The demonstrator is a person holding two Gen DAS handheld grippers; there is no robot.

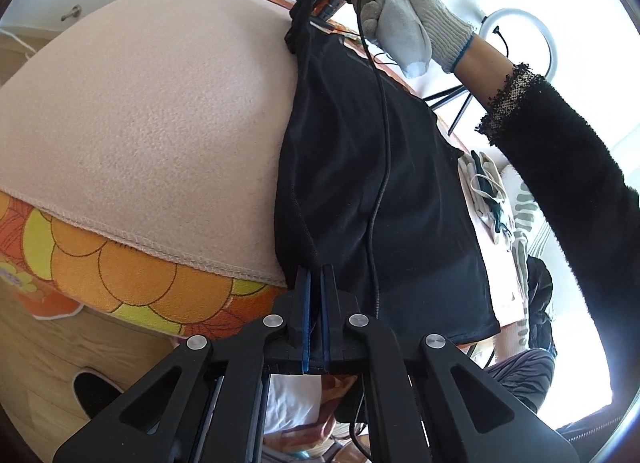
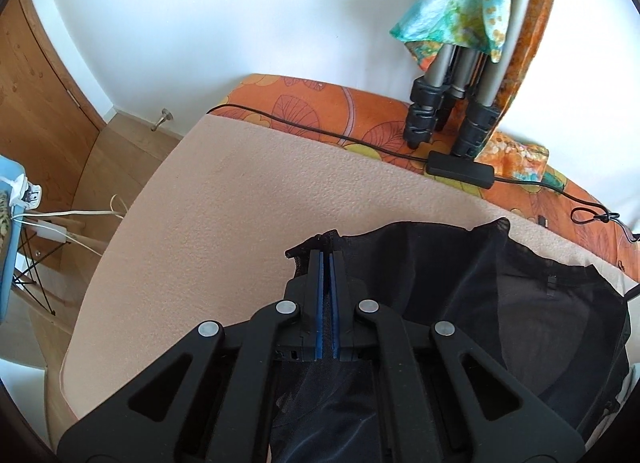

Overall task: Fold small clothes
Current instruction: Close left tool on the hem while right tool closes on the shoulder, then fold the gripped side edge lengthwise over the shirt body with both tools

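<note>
— Lying where? Spreading over the pink blanket (image 1: 152,111), black garment (image 1: 380,191) along its right side, one edge being lifted clear.

— Gripping how? Left gripper (image 1: 315,275) pinching shut on the near corner; right gripper (image 2: 328,263) closing tight on the far corner, only a sliver of gap showing between the blue pads.

— Getting anywhere? Probably just starting the first fold: nothing looking doubled over yet, every crease remaining to be made.

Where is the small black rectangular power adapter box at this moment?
In the right wrist view, the black adapter box lies upper right on the orange floral bedcover, beside the tripod legs, past the beige blanket.
</note>
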